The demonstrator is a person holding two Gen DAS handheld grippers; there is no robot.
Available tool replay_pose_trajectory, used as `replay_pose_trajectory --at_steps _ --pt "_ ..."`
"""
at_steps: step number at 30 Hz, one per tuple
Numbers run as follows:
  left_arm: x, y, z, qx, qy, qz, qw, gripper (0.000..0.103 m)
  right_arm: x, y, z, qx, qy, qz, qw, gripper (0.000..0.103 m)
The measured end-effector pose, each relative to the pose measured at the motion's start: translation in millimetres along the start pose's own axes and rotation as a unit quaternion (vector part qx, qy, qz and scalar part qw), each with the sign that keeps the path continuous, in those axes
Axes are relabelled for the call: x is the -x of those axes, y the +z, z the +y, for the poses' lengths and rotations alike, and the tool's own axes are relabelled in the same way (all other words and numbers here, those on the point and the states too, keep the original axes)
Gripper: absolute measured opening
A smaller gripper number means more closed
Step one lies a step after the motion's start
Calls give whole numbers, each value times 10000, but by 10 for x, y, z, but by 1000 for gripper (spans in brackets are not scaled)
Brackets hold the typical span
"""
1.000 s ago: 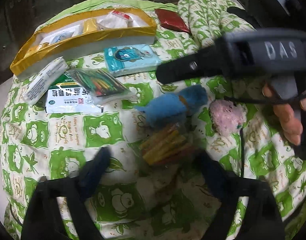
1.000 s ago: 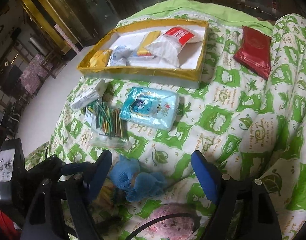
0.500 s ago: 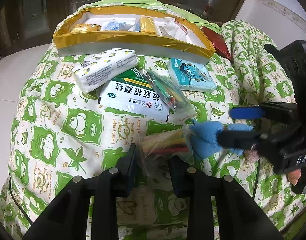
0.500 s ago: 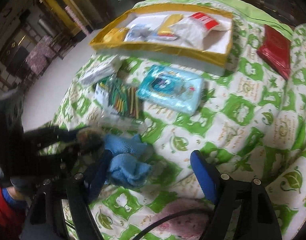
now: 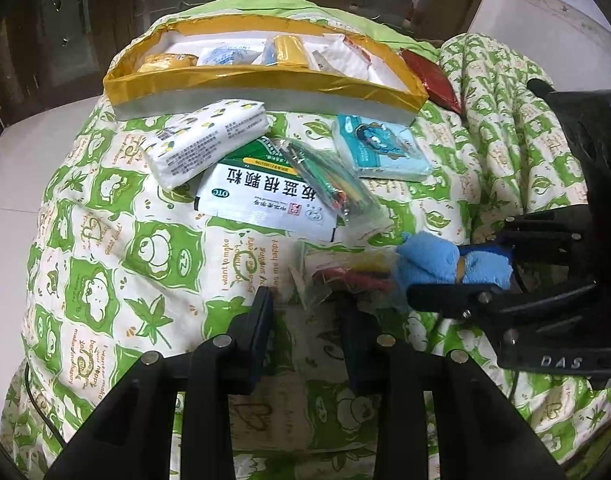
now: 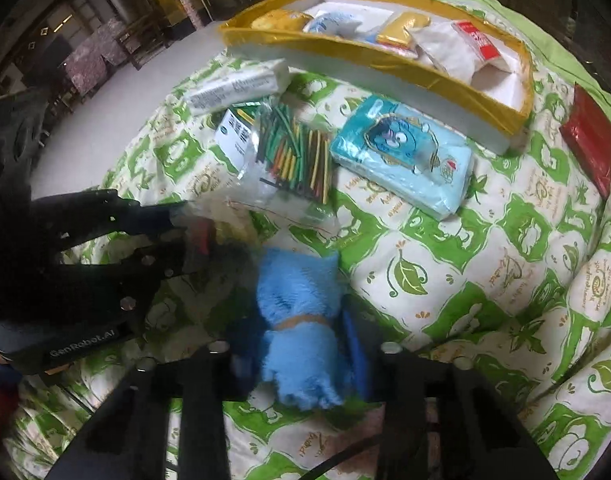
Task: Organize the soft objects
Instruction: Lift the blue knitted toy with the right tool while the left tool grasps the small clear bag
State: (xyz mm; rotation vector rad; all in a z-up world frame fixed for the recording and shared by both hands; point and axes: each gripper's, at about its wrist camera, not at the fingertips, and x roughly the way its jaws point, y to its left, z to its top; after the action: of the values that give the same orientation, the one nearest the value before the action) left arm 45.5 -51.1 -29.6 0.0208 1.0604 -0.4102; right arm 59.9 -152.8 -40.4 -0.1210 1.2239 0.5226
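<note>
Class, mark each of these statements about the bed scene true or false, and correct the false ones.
1. The right gripper is closed on the blue towel roll. True.
2. The gold-edged tray has nothing in it. False: it holds several packets.
3. The teal tissue pack lies on the quilt, outside the tray. True.
4. The red pouch is inside the tray. False: it lies on the quilt beside it.
5. The left gripper holds the white tissue pack. False: it is at a clear bag of coloured sticks.

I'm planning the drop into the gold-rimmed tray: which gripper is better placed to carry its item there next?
Probably right. The right gripper is shut on the blue towel roll, gripped mid-body. The left gripper only nips an edge of the clear bag of sticks. Neither is clearly nearer the tray.
</note>
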Motion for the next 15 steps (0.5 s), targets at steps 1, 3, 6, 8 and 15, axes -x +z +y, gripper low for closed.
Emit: replay_pose_trajectory --at_steps 1,3,6,8,15 --pt "12 2 -1 2 -58 -15 10000 37 10 4 -8 -27 11 -26 10000 33" --pt "63 5 -30 -67 -145 -104 9998 55 13 12 -61 -125 46 -15 9999 32" --pt "145 15 -120 -354 -117 -281 9989 66 -12 41 -68 -154 64 -4 9999 32" --pt "156 41 -175 -583 -95 -305 9978 66 -15 34 -62 -134 50 -4 9999 32" --pt "-16 189 -276 -1113 49 -130 9937 61 24 -6 -160 -303 47 7 9995 31"
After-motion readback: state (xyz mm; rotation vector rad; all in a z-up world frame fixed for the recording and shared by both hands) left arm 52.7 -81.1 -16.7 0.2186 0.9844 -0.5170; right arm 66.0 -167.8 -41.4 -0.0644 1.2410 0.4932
